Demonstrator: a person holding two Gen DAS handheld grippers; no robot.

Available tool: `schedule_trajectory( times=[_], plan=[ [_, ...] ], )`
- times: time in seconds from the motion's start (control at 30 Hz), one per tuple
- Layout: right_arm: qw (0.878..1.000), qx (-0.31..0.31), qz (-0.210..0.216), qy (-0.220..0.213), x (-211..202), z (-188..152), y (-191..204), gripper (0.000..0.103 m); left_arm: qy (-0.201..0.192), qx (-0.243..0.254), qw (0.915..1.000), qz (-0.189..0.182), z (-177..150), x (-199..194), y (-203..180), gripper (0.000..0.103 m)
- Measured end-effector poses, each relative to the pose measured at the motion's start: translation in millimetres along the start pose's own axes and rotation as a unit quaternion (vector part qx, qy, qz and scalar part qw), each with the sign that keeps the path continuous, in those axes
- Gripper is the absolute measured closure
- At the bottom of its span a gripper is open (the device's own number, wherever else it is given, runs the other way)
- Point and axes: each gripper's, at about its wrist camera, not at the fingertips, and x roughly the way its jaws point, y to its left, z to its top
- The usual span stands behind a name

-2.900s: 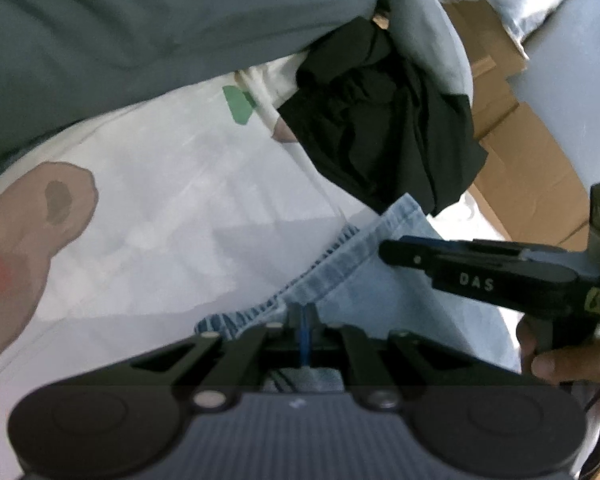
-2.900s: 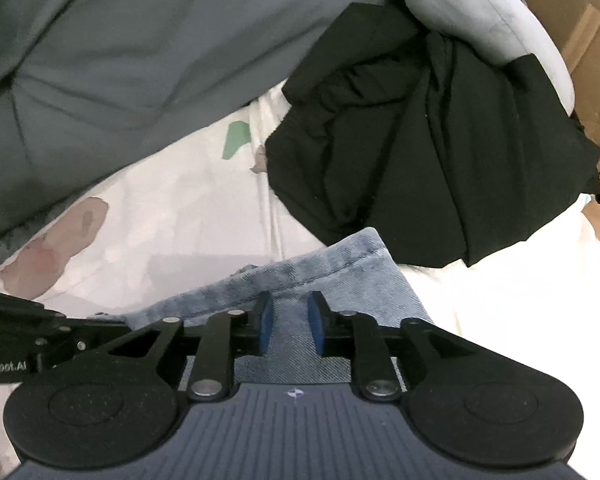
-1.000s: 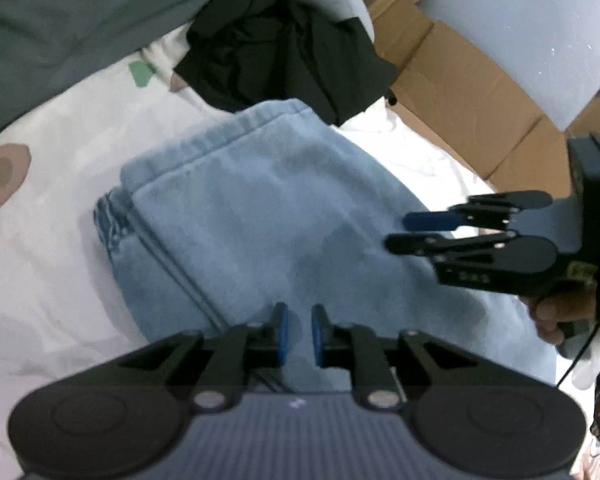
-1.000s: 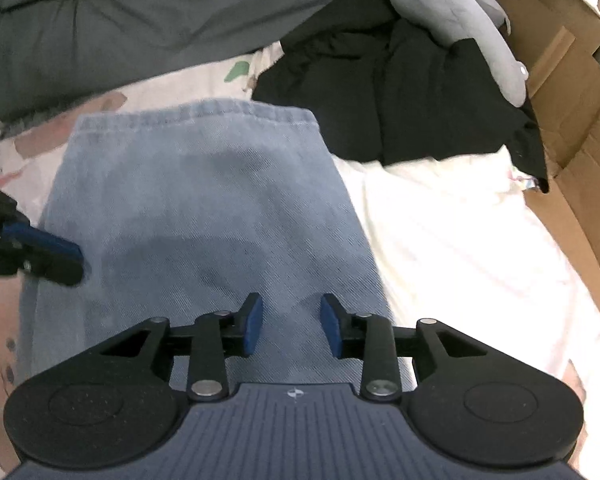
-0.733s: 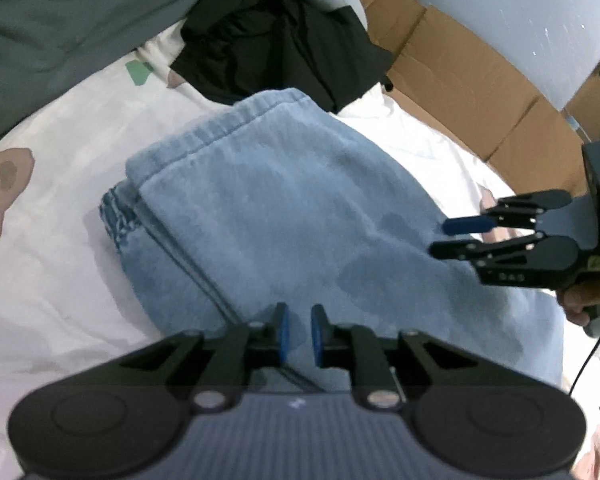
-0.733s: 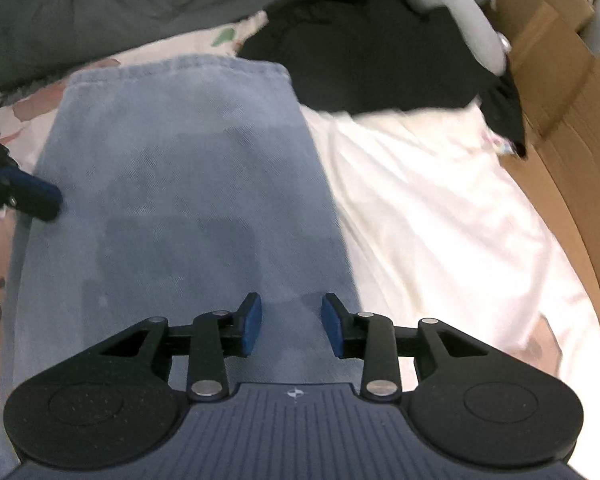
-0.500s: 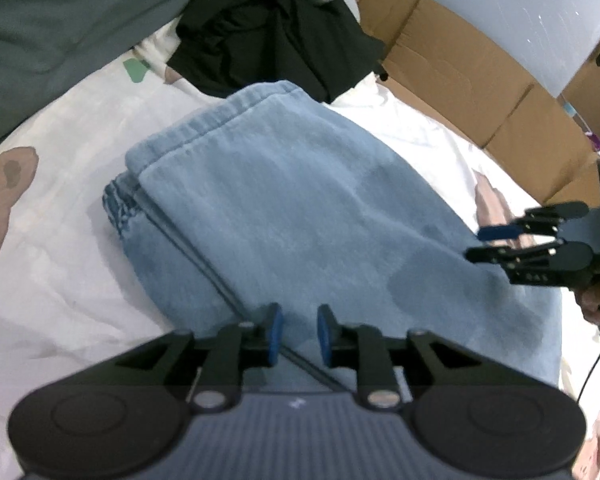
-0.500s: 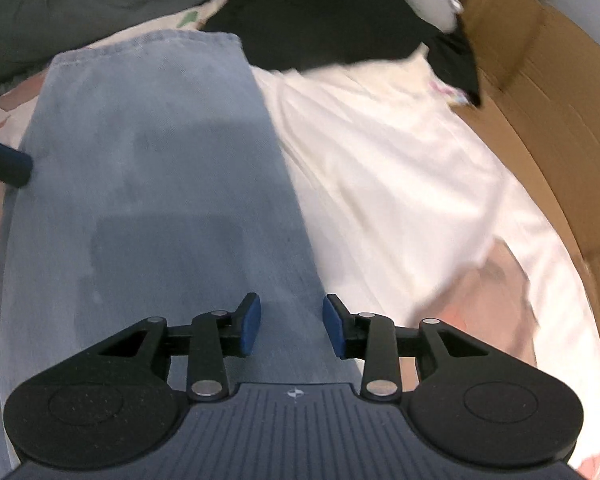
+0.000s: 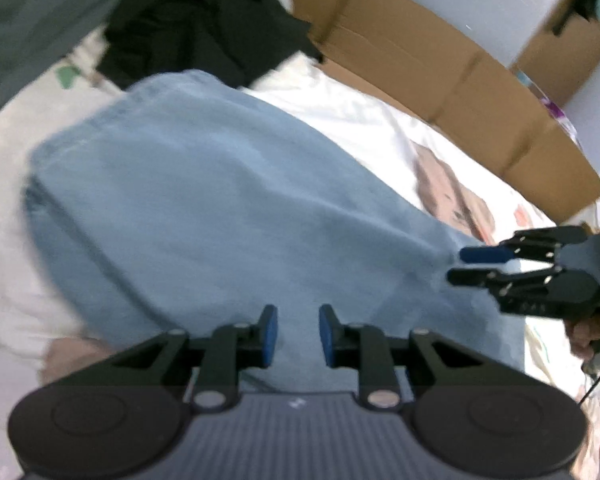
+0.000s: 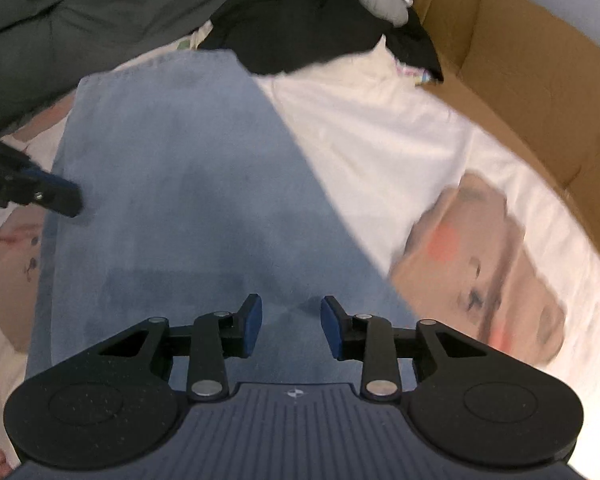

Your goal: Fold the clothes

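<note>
Folded light-blue jeans (image 9: 220, 208) lie flat as a long strip on the printed bed sheet (image 10: 380, 120). My left gripper (image 9: 298, 334) hovers over the strip's near part, jaws slightly apart, no cloth between the blue pads. My right gripper (image 10: 291, 330) hangs over the jeans (image 10: 188, 184) close to their right edge; its jaws are closing with nothing pinched. In the left wrist view the right gripper (image 9: 456, 266) shows at the jeans' far-right end. One finger of the left gripper (image 10: 56, 194) enters the right wrist view at the jeans' left edge.
A crumpled black garment (image 10: 320, 28) and a grey duvet (image 10: 80, 8) lie beyond the jeans' far end. Cardboard panels (image 9: 440, 80) line the bed's right side. A hand (image 9: 588, 328) holds the right gripper's handle.
Both grippers have let go of the denim and slid back along the jeans, away from the black garment. The left jaws stand wider than a second ago; the right ones have narrowed slightly.
</note>
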Motion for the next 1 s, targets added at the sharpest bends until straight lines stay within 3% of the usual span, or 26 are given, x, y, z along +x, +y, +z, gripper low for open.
schedule_trajectory(
  times=[0.33,0.43,0.5,0.77,1.0],
  plan=[
    [0.993,0.097,-0.074,0.009,-17.4,-54.4,-43.8,0.071,0.057,0.033,0.9974,-0.028,-19.8,35.8,-36.9,0.08],
    [0.989,0.119,-0.089,0.01,-25.1,-68.6,-54.3,0.08,0.069,0.045,0.9961,-0.031,-27.8,37.6,-46.0,0.08],
    [0.985,0.142,-0.098,0.009,-30.5,-77.3,-60.1,0.08,0.078,0.057,0.9947,-0.037,-31.6,37.8,-52.3,0.08],
    [0.975,0.203,-0.091,0.01,-48.3,-109.4,-54.1,0.078,0.101,0.081,0.9901,-0.054,-42.0,31.0,-68.0,0.079],
    [0.977,0.202,-0.074,0.002,-62.7,-130.9,-19.2,0.079,0.109,0.089,0.9884,-0.056,-47.0,23.4,-72.0,0.08]
  ],
)
